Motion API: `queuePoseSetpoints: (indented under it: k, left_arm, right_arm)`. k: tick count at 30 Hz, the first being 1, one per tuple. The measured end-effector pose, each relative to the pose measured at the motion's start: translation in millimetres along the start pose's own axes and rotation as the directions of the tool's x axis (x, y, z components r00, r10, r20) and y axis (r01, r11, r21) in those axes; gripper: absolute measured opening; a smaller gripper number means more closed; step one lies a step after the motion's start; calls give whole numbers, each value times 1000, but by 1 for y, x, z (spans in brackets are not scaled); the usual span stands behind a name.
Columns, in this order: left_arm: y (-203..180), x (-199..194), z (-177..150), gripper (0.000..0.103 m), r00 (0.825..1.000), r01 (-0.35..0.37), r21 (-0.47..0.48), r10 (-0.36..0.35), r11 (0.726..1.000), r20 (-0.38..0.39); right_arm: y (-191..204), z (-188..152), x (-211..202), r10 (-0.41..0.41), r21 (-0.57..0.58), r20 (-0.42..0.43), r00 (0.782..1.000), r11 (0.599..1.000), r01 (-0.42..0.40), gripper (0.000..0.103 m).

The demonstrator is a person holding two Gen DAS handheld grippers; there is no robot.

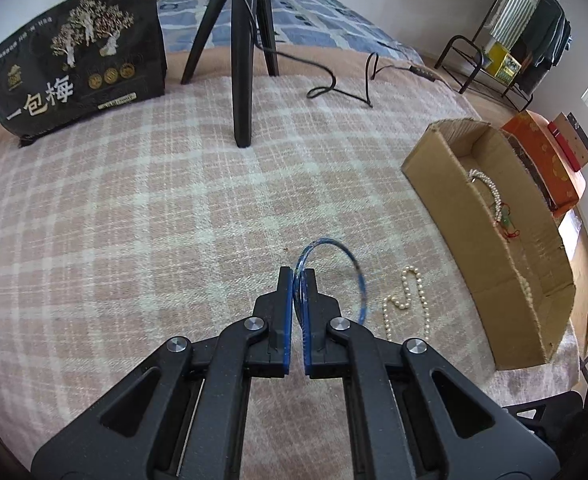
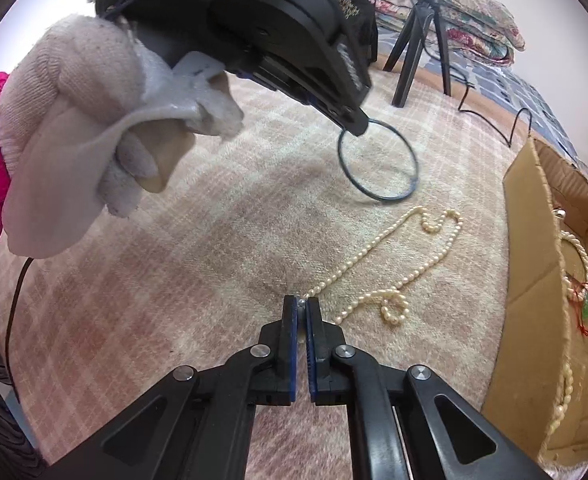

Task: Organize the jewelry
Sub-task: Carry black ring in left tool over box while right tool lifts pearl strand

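A black tripod (image 1: pixel 241 80) stood on the pink plaid blanket (image 1: pixel 134 220), its cable (image 1: pixel 334 84) snaking rightward. A black pouch (image 1: pixel 78 60) with gold trees leaned at the far left. An orange box (image 1: pixel 546 156) sat far right, a clothes rack (image 1: pixel 526 40) beyond.

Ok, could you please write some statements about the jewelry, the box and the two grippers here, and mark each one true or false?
1. The left gripper is shut on the blue bangle. True.
2. The right gripper has its jaws wide open above the blanket. False: its jaws are closed on one end of the pearl necklace.
3. The cardboard box already holds a pearl strand. True.
4. The pearl necklace lies inside the cardboard box. False: it lies on the blanket, beside the box.
5. The bangle lies flat on the blanket. False: the left gripper holds it lifted at its rim.
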State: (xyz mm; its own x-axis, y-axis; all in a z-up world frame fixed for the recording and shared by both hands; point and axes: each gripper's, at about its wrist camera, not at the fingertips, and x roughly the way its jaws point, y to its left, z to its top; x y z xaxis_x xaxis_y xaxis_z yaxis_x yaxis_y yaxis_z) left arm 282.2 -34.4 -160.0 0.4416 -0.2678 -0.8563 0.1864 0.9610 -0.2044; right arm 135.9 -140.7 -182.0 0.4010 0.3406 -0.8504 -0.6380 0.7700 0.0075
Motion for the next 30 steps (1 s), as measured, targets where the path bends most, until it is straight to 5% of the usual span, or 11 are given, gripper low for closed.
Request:
queuePoseSetpoints:
  k: [10, 30]
  left_arm:
    - [-9, -53, -6, 1, 996, 27, -24, -25, 999, 80]
    - [-43, -123, -30, 1, 974, 134, -20, -128, 991, 186]
  right_arm:
    - [1, -4, -55, -47, 22, 122, 991, 999, 45, 1]
    - [-5, 3, -160, -138, 94, 343, 929, 989, 113, 1]
